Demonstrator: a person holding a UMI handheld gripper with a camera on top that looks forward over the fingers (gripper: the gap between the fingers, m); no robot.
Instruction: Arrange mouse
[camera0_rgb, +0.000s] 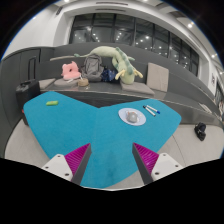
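Office room, teal table (70, 125), small white mouse (131, 116) waiting well ahead of the gripper (108, 158).

Beyond the table a dark sofa (60, 80) carries a pink plush toy (70, 70), a grey backpack (93, 67) and a pale green plush dinosaur (122, 62). On the teal surface the mouse lies on a round white disc, well beyond the fingertips, with a blue pen (151, 109) just beside it and a green marker (51, 101) well apart toward the other side. The fingers stand wide apart with nothing between the magenta pads (75, 158). The mouse is probably light, rigid and smooth-shelled, so it may slip; pinching its two long flanks near the middle looks safest.
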